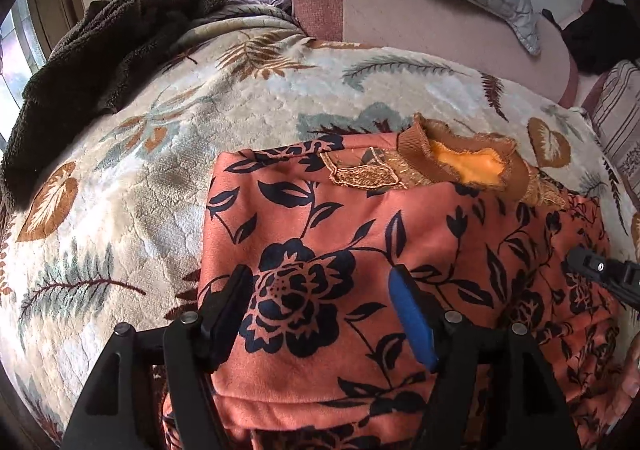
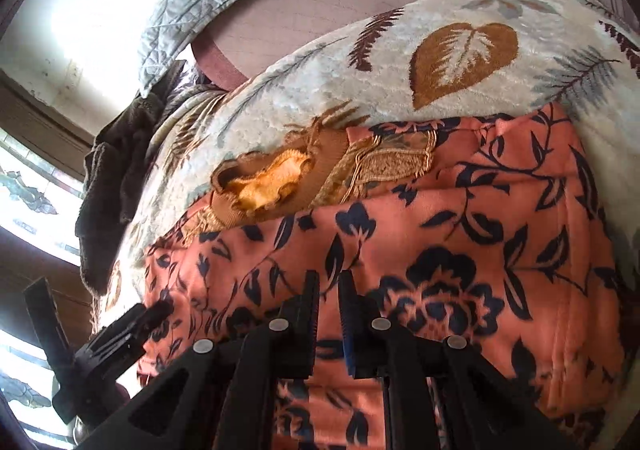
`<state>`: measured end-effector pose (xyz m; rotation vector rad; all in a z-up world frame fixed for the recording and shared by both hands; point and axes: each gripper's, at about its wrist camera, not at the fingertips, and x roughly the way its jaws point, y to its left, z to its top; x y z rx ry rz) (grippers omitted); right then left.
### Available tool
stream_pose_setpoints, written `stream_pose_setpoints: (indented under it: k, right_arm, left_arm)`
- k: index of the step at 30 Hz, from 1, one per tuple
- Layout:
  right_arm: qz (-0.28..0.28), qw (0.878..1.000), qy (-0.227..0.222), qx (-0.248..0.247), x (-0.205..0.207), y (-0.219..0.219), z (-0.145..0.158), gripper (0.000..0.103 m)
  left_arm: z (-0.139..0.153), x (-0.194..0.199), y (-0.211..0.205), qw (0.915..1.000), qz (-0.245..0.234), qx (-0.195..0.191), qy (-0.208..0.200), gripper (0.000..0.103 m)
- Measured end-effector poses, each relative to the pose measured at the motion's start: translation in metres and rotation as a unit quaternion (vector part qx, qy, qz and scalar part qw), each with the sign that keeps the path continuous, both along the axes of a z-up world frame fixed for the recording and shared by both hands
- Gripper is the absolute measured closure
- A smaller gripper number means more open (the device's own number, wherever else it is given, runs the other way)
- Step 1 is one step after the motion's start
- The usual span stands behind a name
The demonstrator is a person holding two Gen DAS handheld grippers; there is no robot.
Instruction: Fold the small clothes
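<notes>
A soft coral knit garment with a navy floral print (image 1: 360, 250), brown ribbed collar and yellow lining, lies folded on a plush cream leaf-patterned blanket (image 1: 160, 169) at frame centre. The left gripper (image 1: 324, 290) angles downward above it, jaws wide, holding nothing. The right gripper (image 2: 329, 290) tilts down, nearly closed; whether it pinches cloth is unclear.

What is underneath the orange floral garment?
The orange floral garment lies on a cream leaf-print blanket, visible around its edges. Whatever lies under the garment's middle is covered by the fabric.
</notes>
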<state>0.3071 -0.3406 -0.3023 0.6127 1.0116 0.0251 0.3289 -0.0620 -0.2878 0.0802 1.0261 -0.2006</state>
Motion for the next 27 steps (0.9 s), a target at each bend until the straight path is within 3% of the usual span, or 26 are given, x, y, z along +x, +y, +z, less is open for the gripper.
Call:
stream_pose_setpoints:
  k: [3, 6, 9, 13, 18, 19, 21, 22, 23, 27]
  right_arm:
    - [0.016, 0.999, 0.03, 0.001, -0.021, 0.01, -0.002, 0.09]
    - [0.033, 0.996, 0.077, -0.011, -0.027, 0.018, -0.026, 0.09]
    - [0.022, 0.998, 0.063, -0.004, -0.038, 0.015, -0.015, 0.091]
    - [0.005, 1.0, -0.015, 0.003, -0.081, 0.01, 0.016, 0.089]
    - [-0.016, 0.994, -0.105, -0.015, -0.136, 0.0, 0.057, 0.088]
    - [-0.02, 0.993, -0.116, -0.016, -0.142, 0.001, 0.065, 0.082]
    - [-0.023, 0.991, -0.133, -0.019, -0.16, 0.002, 0.079, 0.057]
    - [-0.027, 0.989, -0.144, -0.023, -0.167, 0.006, 0.087, 0.03]
    - [-0.033, 0.986, -0.161, -0.031, -0.177, 0.009, 0.094, 0.025]
    - [-0.023, 0.981, -0.185, -0.046, -0.203, 0.023, 0.12, 0.025]
  left_arm:
    - [-0.002, -0.017, -0.004, 0.9994, -0.018, 0.028, 0.0, 0.032]
    - [-0.032, -0.02, -0.012, 0.9956, -0.031, 0.079, 0.038, 0.03]
    - [-0.02, -0.028, -0.014, 0.9963, -0.035, 0.076, 0.02, 0.029]
    - [0.009, -0.052, -0.002, 0.9995, -0.022, 0.017, -0.013, 0.029]
    - [0.059, -0.11, 0.005, 0.9939, -0.012, 0.013, -0.109, 0.024]
    - [0.067, -0.121, 0.007, 0.9926, -0.008, 0.012, -0.12, 0.022]
    - [0.084, -0.14, 0.009, 0.99, -0.005, 0.015, -0.141, 0.021]
    - [0.093, -0.15, 0.01, 0.9885, -0.003, 0.019, -0.15, 0.02]
    - [0.101, -0.158, 0.012, 0.9869, -0.001, 0.023, -0.16, 0.019]
    - [0.134, -0.195, 0.018, 0.9792, 0.018, 0.043, -0.197, 0.011]
